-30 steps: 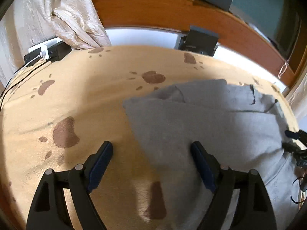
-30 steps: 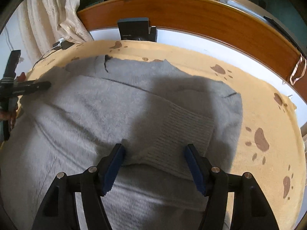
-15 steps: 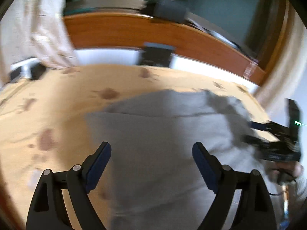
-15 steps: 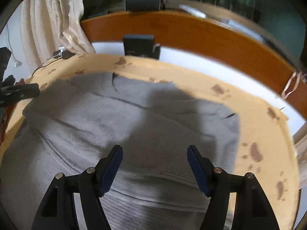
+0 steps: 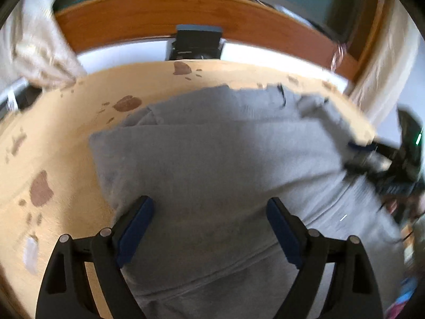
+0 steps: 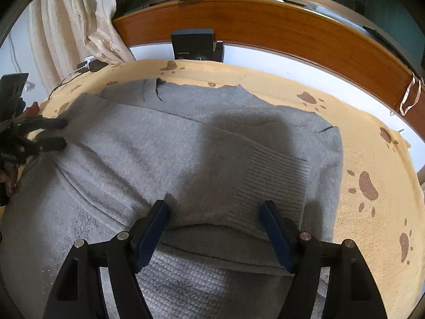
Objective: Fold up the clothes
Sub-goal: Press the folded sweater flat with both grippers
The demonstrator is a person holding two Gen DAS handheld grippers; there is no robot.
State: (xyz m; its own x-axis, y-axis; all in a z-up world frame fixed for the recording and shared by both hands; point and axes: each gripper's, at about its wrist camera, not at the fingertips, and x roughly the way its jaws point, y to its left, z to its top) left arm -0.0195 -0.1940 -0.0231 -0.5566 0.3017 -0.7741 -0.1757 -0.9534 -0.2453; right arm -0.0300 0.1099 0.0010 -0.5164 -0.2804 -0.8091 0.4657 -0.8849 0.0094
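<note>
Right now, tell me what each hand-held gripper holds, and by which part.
Nothing. The left hand-held gripper is open above the grey knitted sweater; the right hand-held gripper is opening over its ribbed cuff, not pinching it.

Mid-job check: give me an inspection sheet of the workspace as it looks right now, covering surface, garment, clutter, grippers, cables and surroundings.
Surface: tan blanket with brown paw prints.
Job's things: grey sweater lying flat, ribbed cuff of a sleeve folded across the body.
Clutter: dark box at the far edge.
Grippers: left gripper open above the sweater, holding nothing; right gripper jaws opening, over the cuff, pads not pressing it.
Cables: white charger and dark cord at the far left corner.
Surroundings: wooden headboard, cream curtain.
</note>
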